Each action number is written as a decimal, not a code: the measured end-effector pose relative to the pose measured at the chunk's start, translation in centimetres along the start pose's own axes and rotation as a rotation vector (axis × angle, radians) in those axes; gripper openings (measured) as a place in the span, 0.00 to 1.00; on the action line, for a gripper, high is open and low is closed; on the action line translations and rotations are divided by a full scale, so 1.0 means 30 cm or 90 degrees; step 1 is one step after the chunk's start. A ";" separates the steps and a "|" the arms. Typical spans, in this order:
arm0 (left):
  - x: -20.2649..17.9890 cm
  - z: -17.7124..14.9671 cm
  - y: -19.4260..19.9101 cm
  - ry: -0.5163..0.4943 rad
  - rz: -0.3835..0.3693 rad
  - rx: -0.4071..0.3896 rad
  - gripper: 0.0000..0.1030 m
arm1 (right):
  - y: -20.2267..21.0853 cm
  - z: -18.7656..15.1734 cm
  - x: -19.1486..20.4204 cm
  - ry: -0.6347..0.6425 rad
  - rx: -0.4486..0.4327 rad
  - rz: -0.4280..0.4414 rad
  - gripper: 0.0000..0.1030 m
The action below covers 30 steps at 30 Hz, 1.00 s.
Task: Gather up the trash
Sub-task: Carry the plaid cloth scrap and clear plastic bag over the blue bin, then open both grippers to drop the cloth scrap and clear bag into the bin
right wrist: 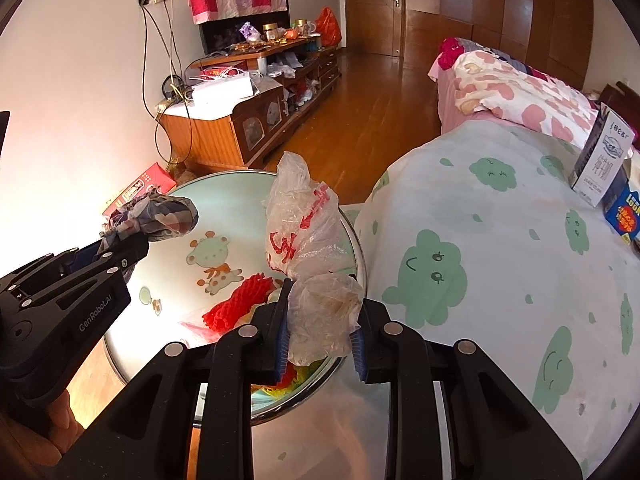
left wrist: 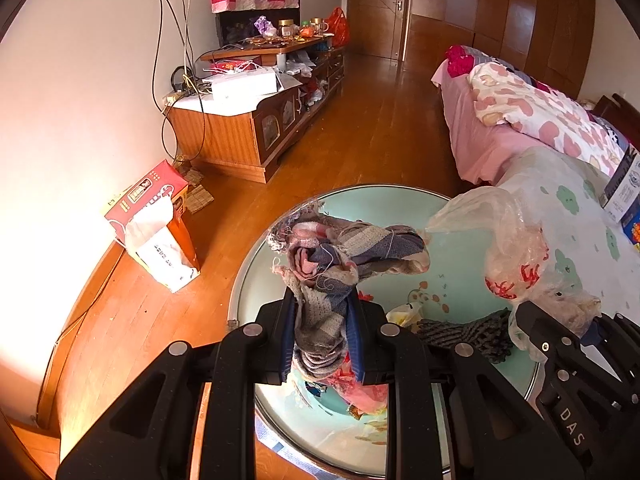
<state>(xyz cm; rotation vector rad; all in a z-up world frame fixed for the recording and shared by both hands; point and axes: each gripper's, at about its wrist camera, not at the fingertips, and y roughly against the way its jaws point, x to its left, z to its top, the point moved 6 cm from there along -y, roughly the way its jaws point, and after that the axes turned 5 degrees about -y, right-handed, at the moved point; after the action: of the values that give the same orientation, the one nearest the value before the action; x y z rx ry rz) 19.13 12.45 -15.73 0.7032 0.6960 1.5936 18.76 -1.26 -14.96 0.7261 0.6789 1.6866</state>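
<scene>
trash is split between our two grippers, both hanging over the round basin (left wrist: 256, 264) with the cartoon print. left gripper (left wrist: 322, 336) is clamped narrow on a frayed plaid cloth scrap (left wrist: 340, 256); the wad is pinched low, so the loose end flops forward above the basin instead of dragging. right gripper (right wrist: 320, 328) is clamped on a crumpled clear plastic bag (right wrist: 304, 220) with red print, pads biting the bunched bottom so the rest stands up between the jaws. we read the basin as the collection point: it already holds red foam netting (right wrist: 236, 300), a dark knitted piece (left wrist: 468, 332) and some wrappers, so both loads look positioned for a drop there. both grippers tilt downward at the basin, side by side, not touching.

bed with green cloud sheet (right wrist: 480, 260) sits just beside the basin on the right; a carton (right wrist: 604, 156) and a blue box (right wrist: 626, 212) on it are untouched. tissue box (left wrist: 152, 216) on the floor by the wall is not part of this.

risk, our guess: the light bag may cling to a pad on release.
</scene>
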 end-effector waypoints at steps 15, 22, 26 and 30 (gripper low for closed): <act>-0.007 -0.007 -0.037 -0.010 -0.011 0.009 0.22 | -0.057 0.021 0.018 0.017 0.005 0.012 0.28; -0.015 -0.014 -0.037 -0.014 -0.009 0.010 0.22 | -0.058 0.031 0.019 0.022 -0.002 0.009 0.29; -0.011 -0.014 -0.034 -0.014 -0.008 0.009 0.23 | -0.051 0.039 0.018 0.017 -0.010 0.014 0.34; -0.010 -0.013 -0.030 -0.013 -0.008 0.009 0.23 | -0.039 0.044 0.010 0.019 -0.019 0.017 0.36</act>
<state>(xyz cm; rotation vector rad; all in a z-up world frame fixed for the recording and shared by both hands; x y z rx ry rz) 19.42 12.26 -16.70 0.7236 0.6963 1.5695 20.43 -0.63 -14.96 0.6924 0.6662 1.7320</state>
